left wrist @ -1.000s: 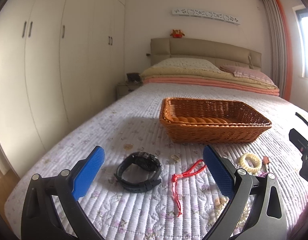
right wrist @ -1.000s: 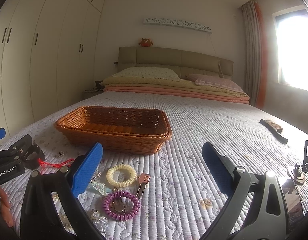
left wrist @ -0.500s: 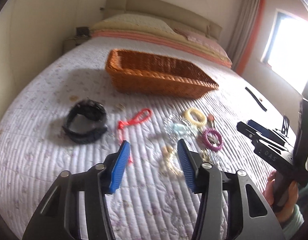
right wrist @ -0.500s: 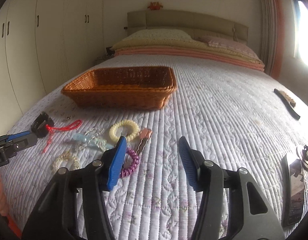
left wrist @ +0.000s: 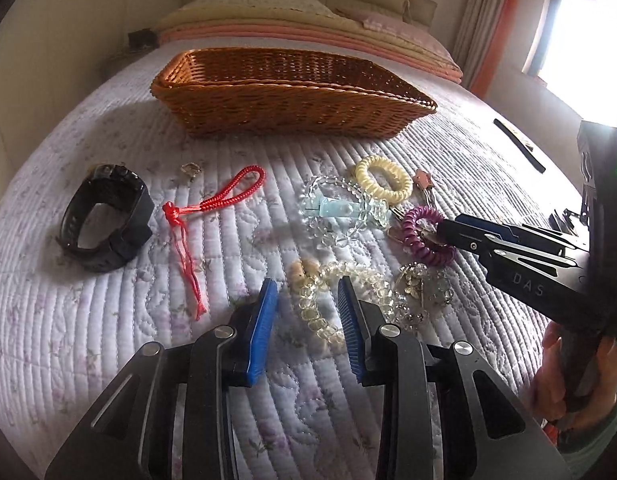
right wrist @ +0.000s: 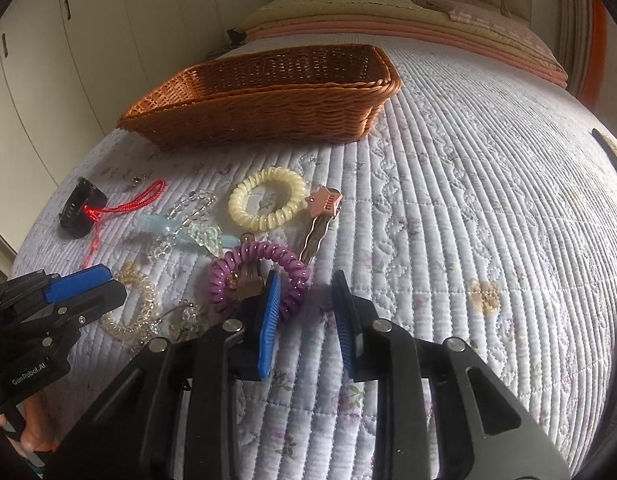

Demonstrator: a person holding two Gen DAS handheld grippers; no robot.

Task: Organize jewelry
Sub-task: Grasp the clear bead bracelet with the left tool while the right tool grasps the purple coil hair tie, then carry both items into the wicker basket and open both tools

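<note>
While the jewelry lies spread across the quilted bed (left wrist: 388, 400), it counts, left to right: one black watch (left wrist: 106, 222), one red cord loop (left wrist: 212, 204), a clear bead bracelet with a pale blue charm (left wrist: 336, 210), one yellow bead bracelet (left wrist: 320, 300), one cream coil band (left wrist: 383, 179), one purple coil band (left wrist: 426, 234) and one pink star clip (right wrist: 324, 202). One wicker basket (left wrist: 292, 96) stands beyond them toward the head of the bed; nothing shows inside it. The left claw (left wrist: 308, 322) is partly open, straddling the yellow bead bracelet without gripping. The right claw (right wrist: 306, 314) is partly open, its left finger over the purple band.
</note>
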